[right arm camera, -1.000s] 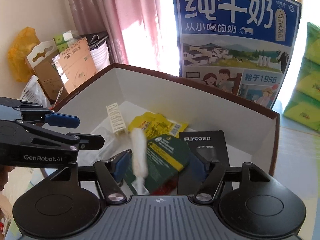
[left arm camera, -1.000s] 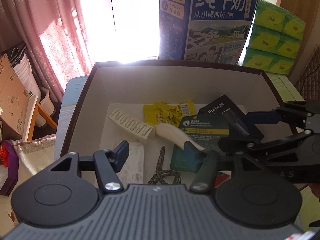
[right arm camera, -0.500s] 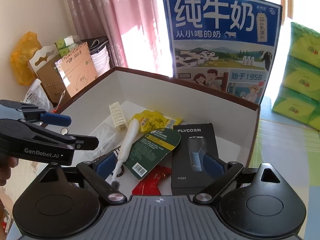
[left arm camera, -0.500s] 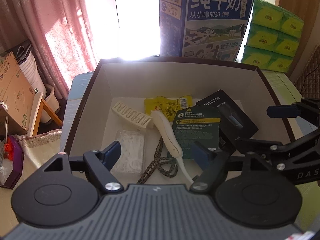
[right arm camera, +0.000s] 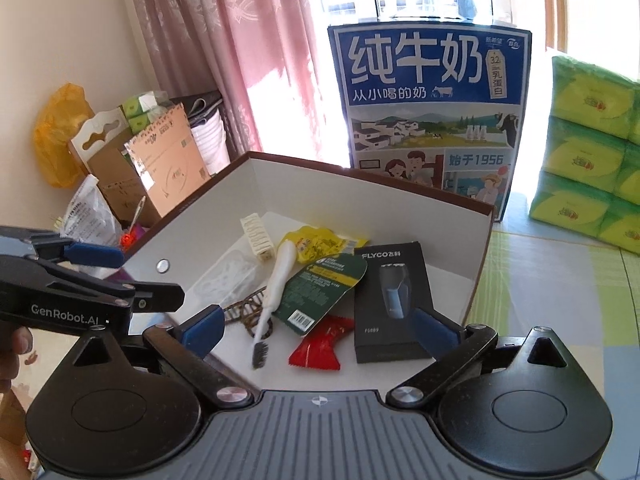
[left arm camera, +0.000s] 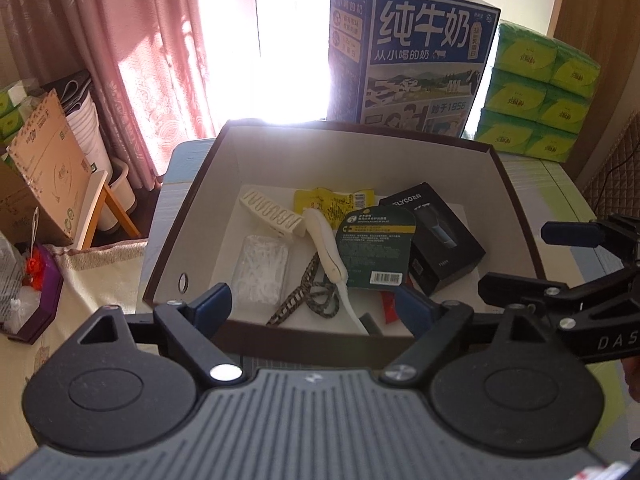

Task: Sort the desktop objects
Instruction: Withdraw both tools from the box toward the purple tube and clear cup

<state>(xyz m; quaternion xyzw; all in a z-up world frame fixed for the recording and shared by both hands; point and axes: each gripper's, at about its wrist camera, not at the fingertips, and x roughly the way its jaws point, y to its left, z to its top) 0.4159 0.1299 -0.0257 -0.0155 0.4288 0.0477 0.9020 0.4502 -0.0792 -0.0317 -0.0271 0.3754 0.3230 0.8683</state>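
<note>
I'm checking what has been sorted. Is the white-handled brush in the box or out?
In. The white-handled brush lies flat inside the brown-rimmed white box, partly over a braided cord; neither gripper holds it.

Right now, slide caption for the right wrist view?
Right gripper opening, empty, above the storage box holding brush and shaver box.

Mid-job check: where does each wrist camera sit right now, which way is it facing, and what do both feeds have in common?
Left wrist: on the left gripper, looking down into the brown box; jaws opening, empty; right gripper at right.
Right wrist: on the right gripper, facing the box from the other side; jaws opening, empty; left gripper at left.
Shared: white brush, black shaver box, milk carton.
</note>
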